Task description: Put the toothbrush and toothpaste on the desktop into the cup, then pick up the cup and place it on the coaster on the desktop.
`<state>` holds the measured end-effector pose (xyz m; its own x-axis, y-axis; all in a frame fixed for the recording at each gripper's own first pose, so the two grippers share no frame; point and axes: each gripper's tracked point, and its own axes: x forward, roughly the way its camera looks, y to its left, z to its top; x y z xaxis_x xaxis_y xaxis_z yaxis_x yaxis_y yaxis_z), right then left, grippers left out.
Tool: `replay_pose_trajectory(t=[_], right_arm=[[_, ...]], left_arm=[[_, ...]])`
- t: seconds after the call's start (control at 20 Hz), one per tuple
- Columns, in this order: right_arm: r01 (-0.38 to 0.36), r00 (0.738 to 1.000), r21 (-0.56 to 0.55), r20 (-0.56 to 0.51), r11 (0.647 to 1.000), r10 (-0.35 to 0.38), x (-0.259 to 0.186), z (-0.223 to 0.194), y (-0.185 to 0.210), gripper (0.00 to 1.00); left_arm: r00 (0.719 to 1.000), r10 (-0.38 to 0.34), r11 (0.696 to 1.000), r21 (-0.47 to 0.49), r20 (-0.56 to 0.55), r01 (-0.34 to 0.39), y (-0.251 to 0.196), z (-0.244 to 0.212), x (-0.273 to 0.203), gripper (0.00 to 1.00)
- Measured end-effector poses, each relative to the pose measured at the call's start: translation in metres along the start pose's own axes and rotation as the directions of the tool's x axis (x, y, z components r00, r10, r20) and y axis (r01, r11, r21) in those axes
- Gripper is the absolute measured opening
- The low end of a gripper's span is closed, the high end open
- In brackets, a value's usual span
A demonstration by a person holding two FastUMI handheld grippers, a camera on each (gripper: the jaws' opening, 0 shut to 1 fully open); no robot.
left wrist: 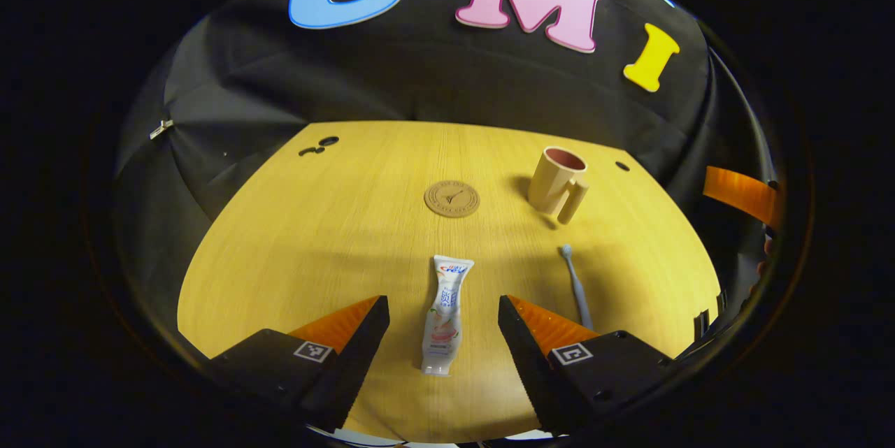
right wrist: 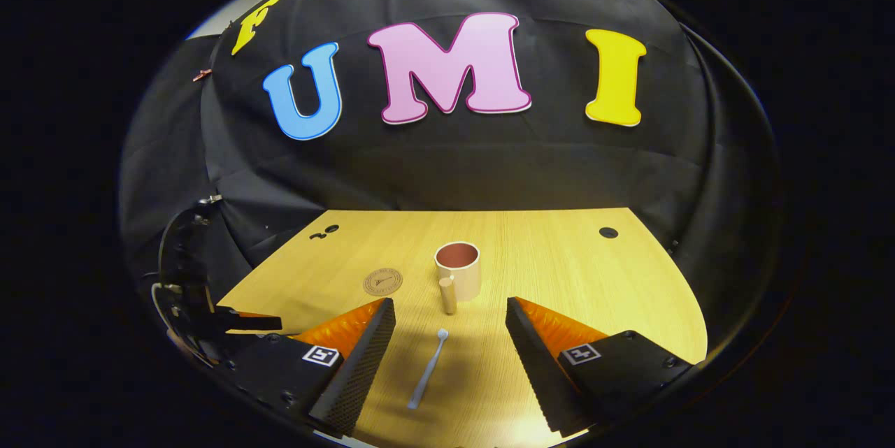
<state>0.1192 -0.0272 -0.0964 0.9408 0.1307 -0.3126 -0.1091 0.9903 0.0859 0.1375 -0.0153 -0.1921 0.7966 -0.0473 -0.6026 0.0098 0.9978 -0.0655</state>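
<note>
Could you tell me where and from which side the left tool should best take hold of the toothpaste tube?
Probably across the middle of the toothpaste tube, coming down from above. It lies flat on the desktop, lengthwise between the open fingers of the left tool, so they could close on its two long edges. The flat crimped end, farther away, offers less to press on.

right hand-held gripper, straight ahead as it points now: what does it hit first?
Likely the toothbrush, lying on the desktop between the open fingers of the right hand-held gripper. Beyond it stands the cup, handle toward the camera. Height above the desktop is unclear.
</note>
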Motion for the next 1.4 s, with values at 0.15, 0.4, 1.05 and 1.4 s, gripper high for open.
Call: replay_pose_trajectory(t=[0.15,0.4,1.05,1.4], right_arm=[[0.008,0.993,0.022,-0.119,1.0,-0.005,0.006,-0.035,-0.008,0.98],[0.02,0.978,0.081,-0.207,0.997,-0.003,0.01,-0.064,-0.017,0.98],[-0.012,0.913,0.115,-0.403,0.993,0.057,0.038,-0.118,0.008,0.98],[0.021,0.863,0.083,-0.505,0.996,0.024,0.06,-0.149,0.018,0.98]], left_arm=[[0.996,0.016,1.0,0.014,-0.089,-0.015,0.002,-0.008,0.025,0.98],[0.979,0.044,0.999,0.027,-0.199,-0.04,0.005,-0.021,0.061,0.98],[0.955,0.047,0.998,0.062,-0.292,-0.03,0.0,-0.032,0.073,0.46],[0.963,0.04,0.995,0.103,-0.266,-0.014,-0.003,-0.028,0.075,0.31]])
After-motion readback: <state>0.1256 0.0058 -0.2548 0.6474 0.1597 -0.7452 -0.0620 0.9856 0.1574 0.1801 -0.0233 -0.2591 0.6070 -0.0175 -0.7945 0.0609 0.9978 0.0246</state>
